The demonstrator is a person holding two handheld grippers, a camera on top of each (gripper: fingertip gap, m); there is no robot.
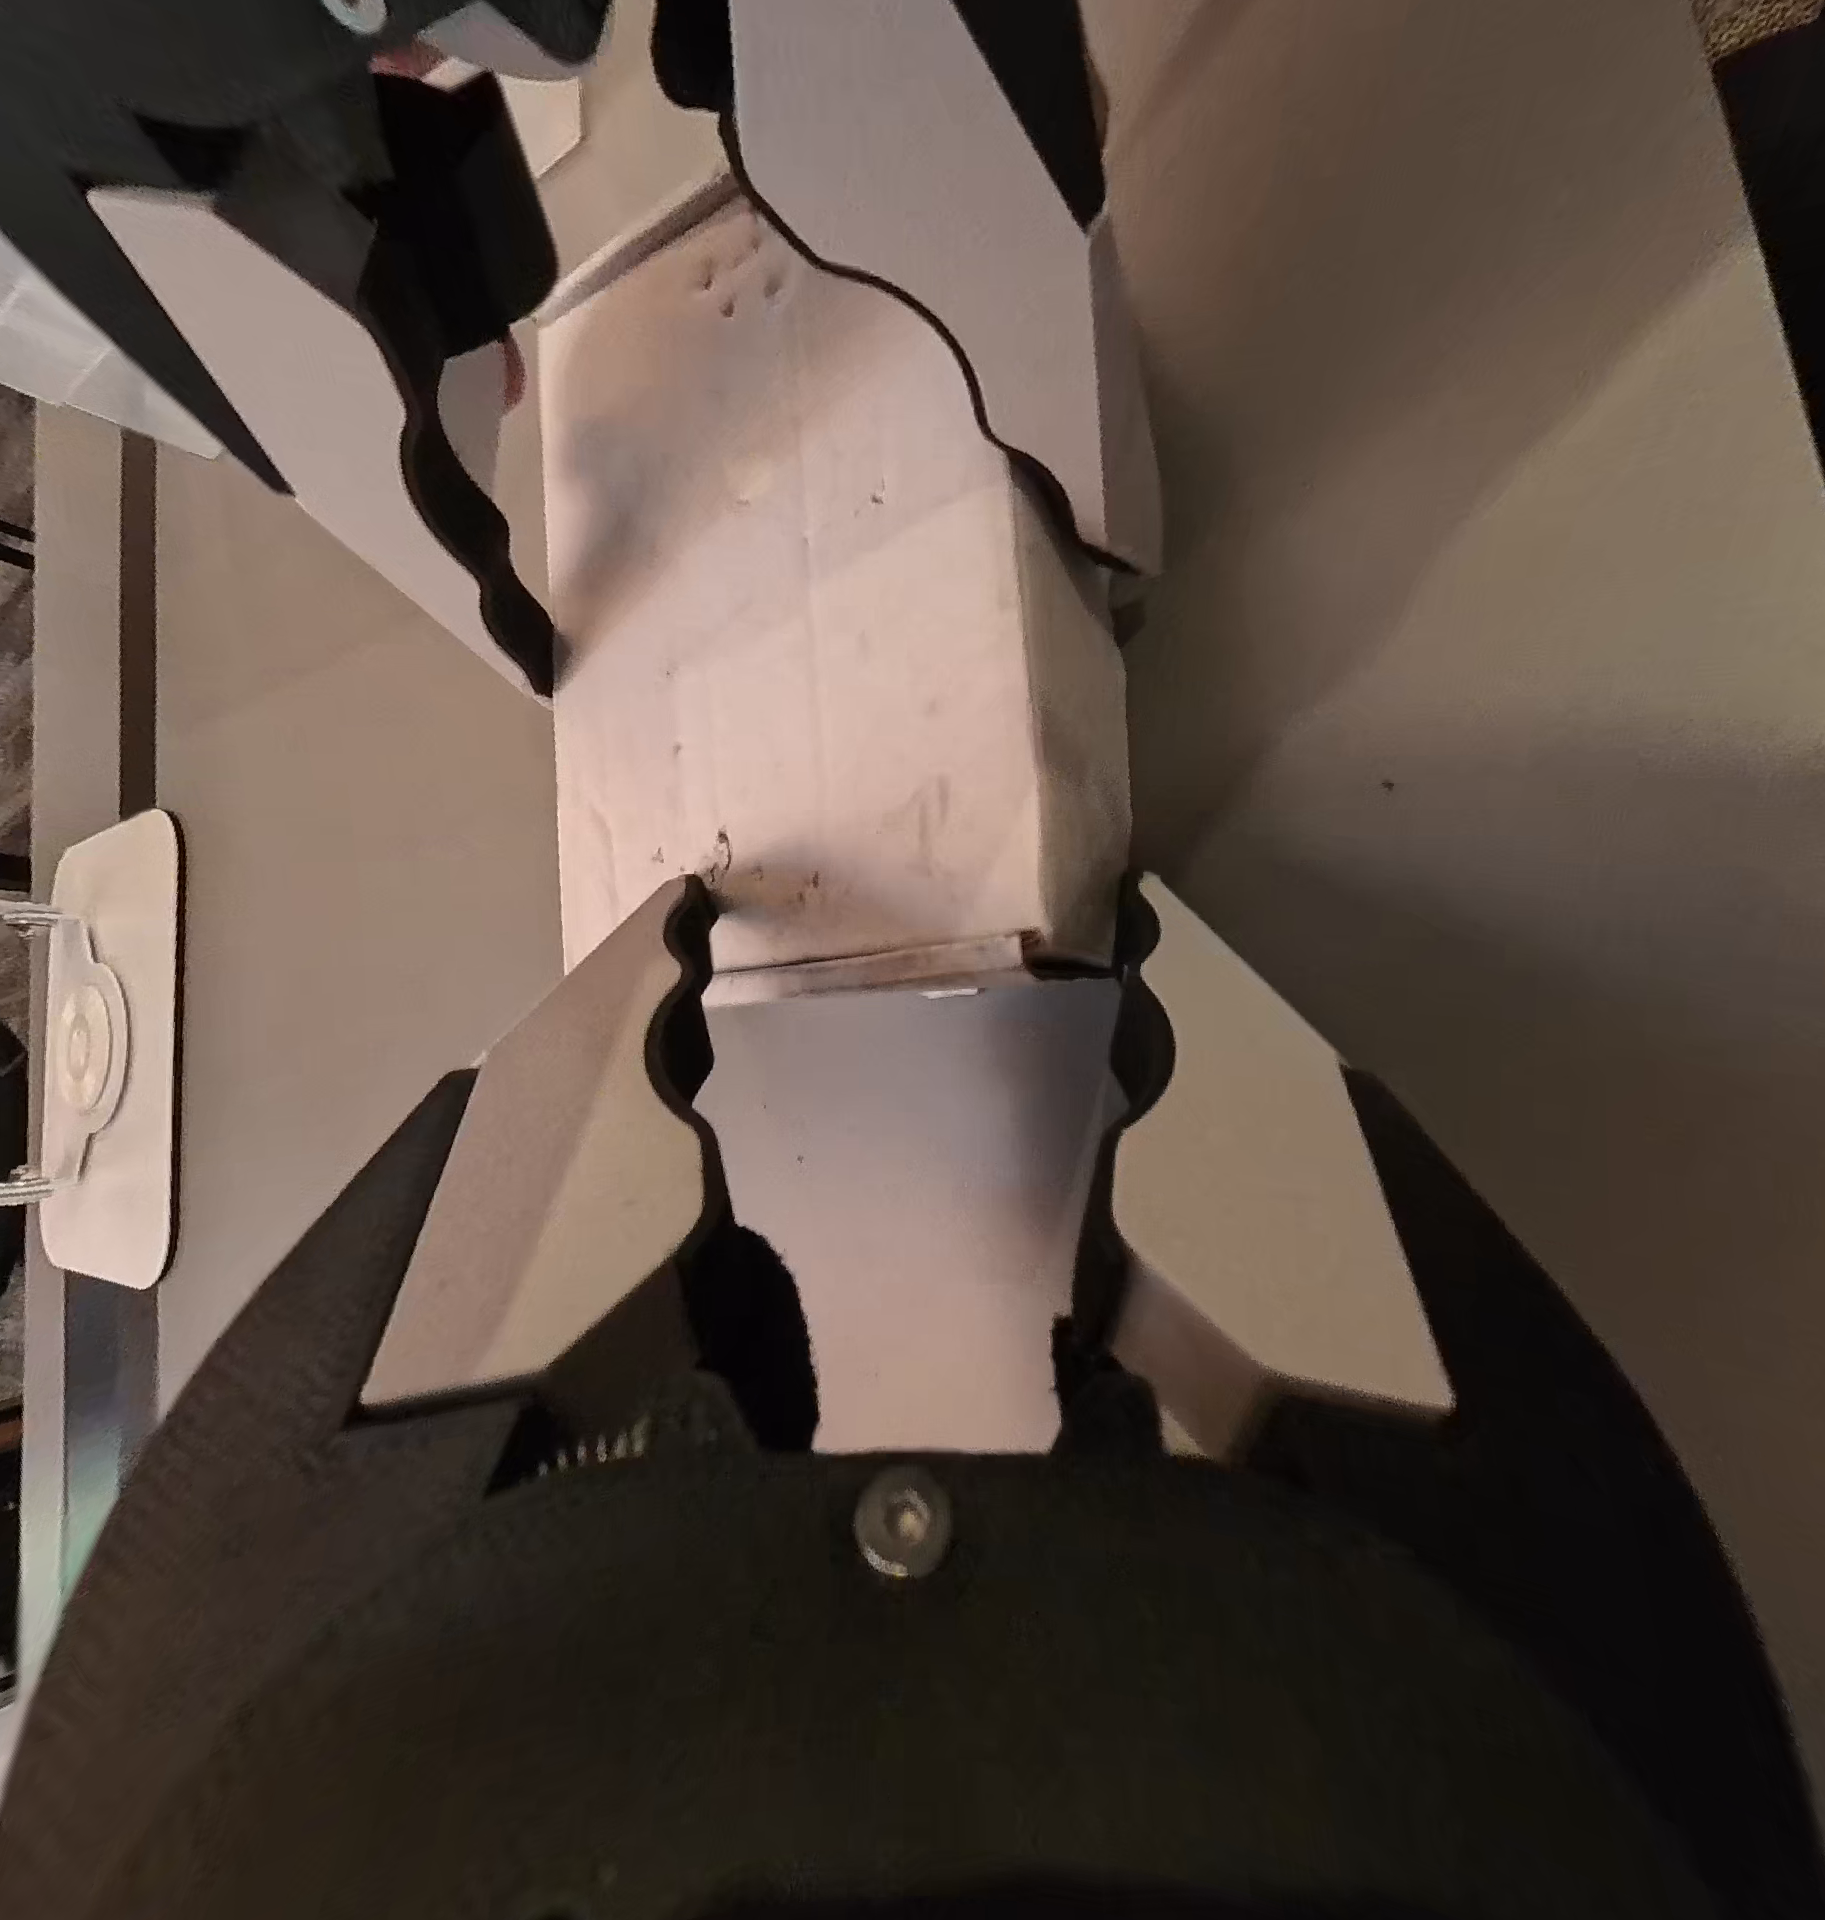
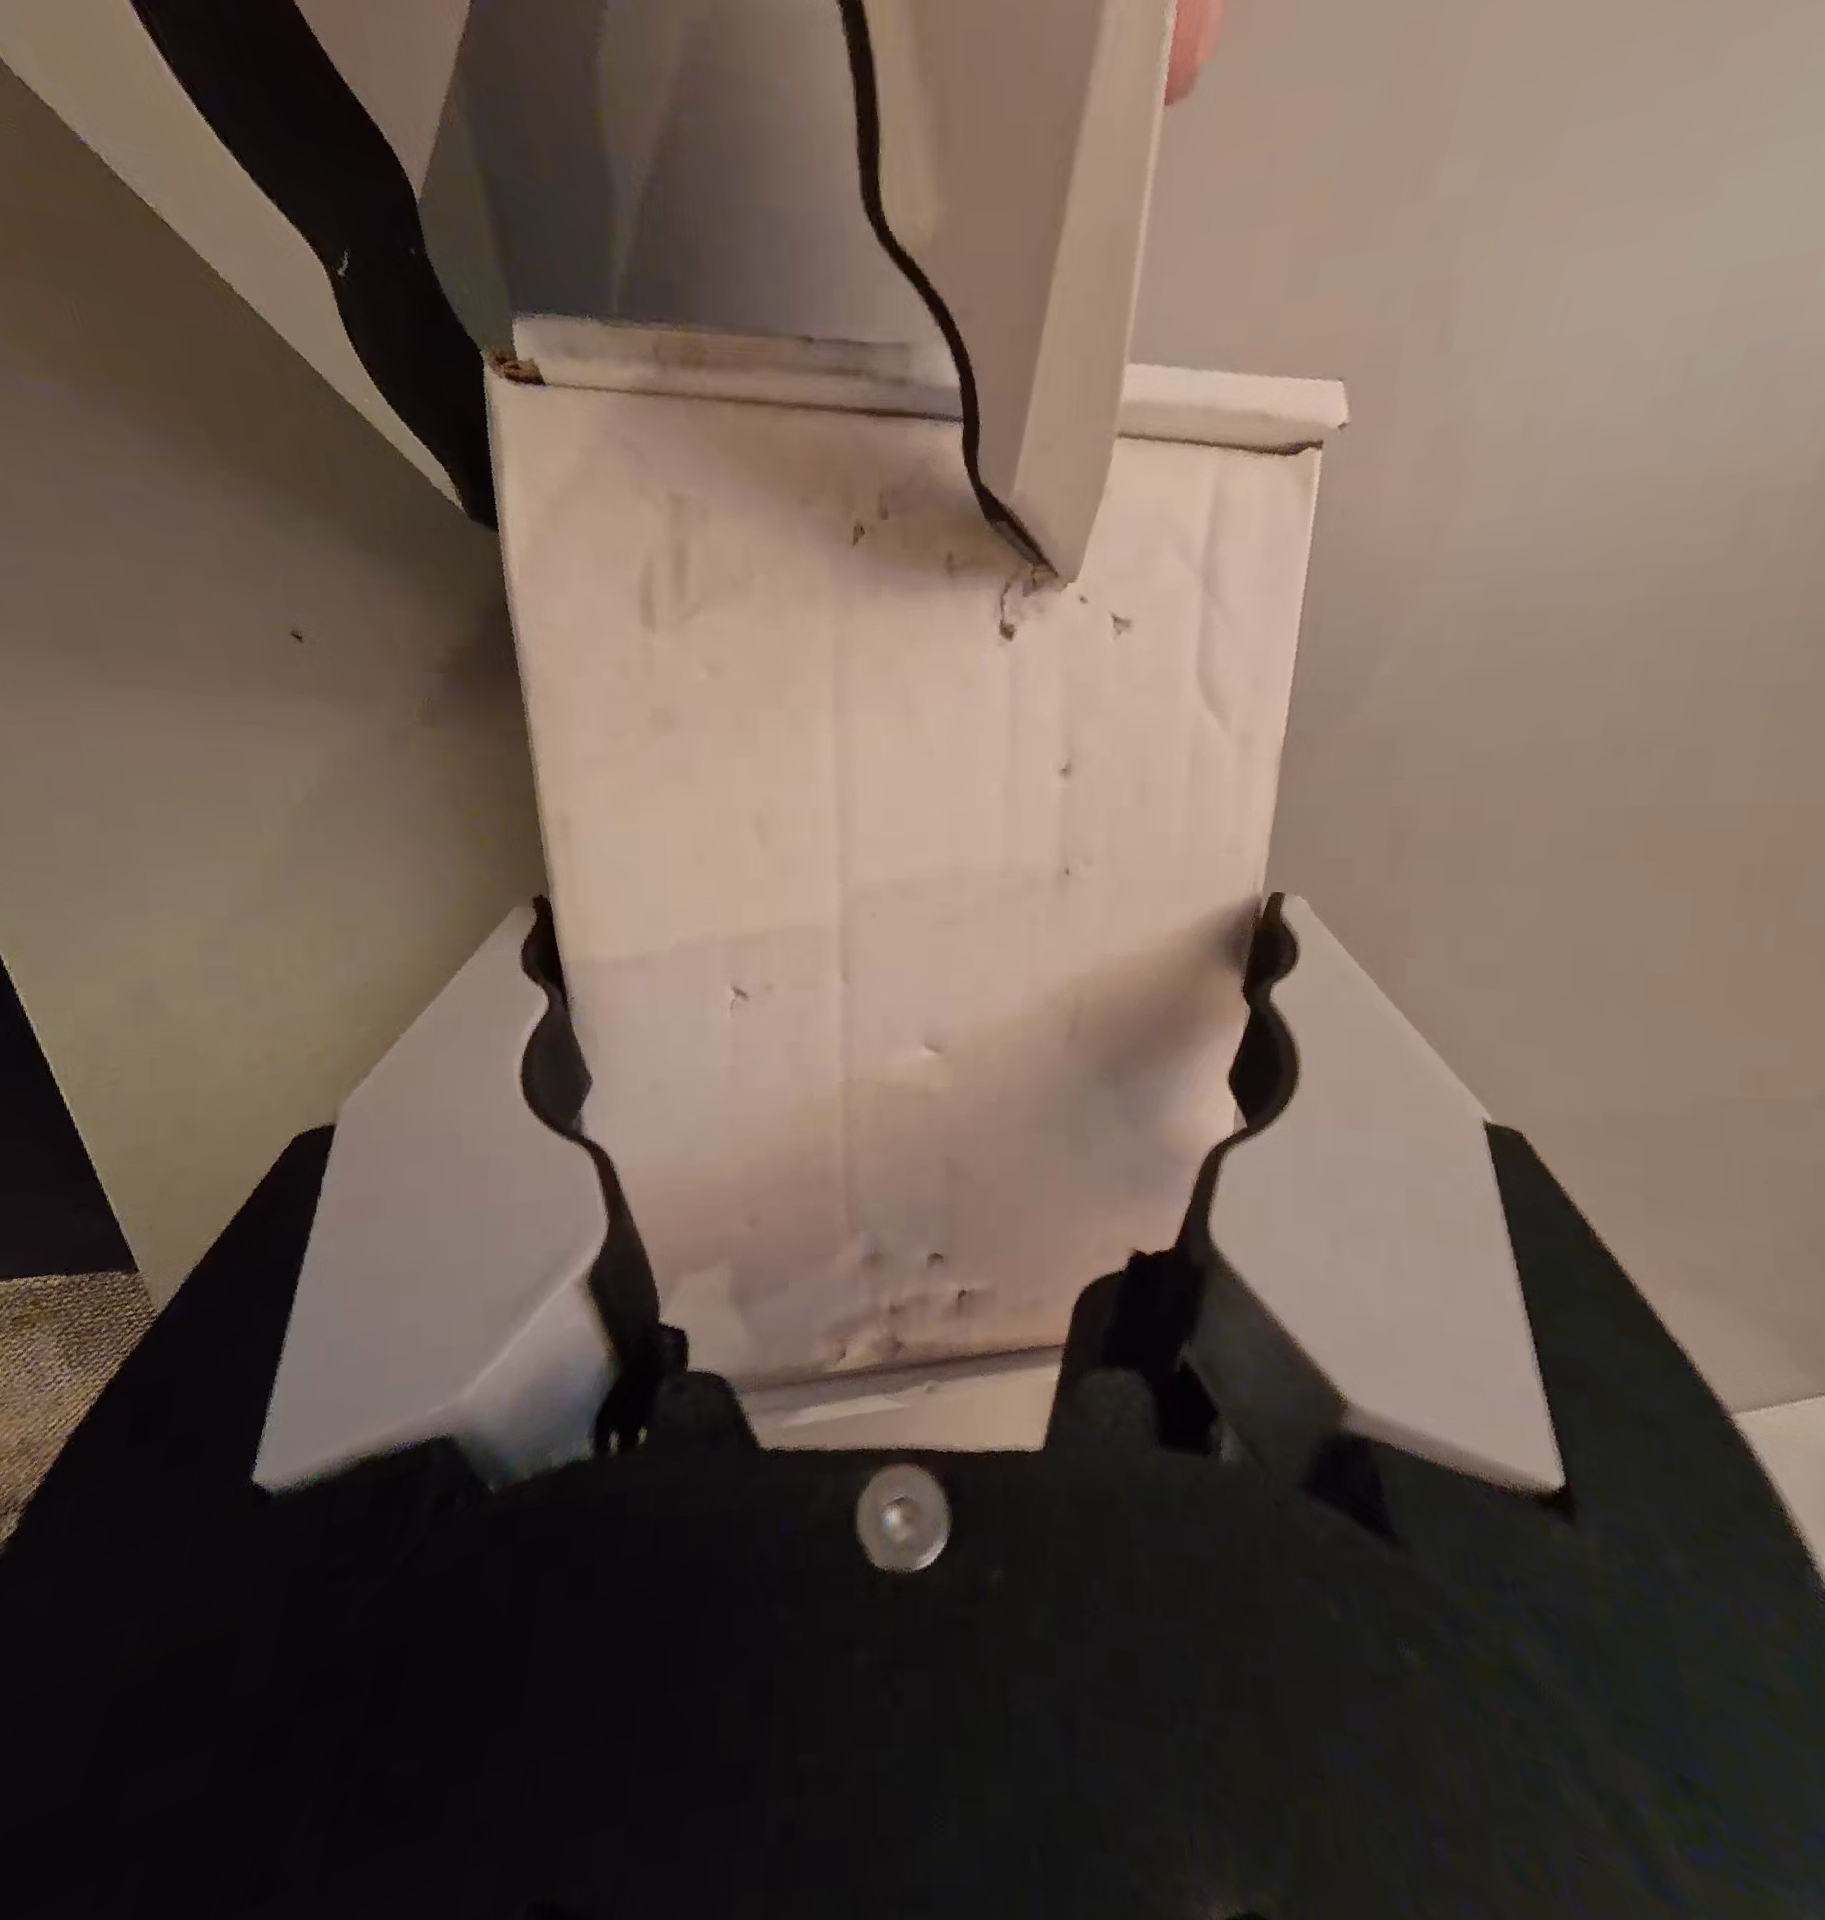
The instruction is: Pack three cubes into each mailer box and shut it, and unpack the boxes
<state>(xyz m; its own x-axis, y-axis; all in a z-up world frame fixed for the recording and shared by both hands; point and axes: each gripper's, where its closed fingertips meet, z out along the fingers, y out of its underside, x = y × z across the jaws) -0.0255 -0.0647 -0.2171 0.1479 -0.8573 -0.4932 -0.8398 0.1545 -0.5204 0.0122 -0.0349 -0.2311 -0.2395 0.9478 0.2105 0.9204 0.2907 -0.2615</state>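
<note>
Mailer box (image 2: 908, 831), white, dented, shut, flat on beige table (image 2: 1510, 623). Right gripper (image 2: 903, 914) spread wide, straddling one end; left gripper (image 1: 913, 894) likewise astride opposite end. Grip uncertain for both.

A pale beige table (image 1: 1459, 623) fills most of both views, with a flat white rounded plate (image 1: 118, 1049) bearing a clear bracket lying near its left edge in the left wrist view, and grey speckled carpet (image 2: 35, 1382) showing beyond the table's edge.
</note>
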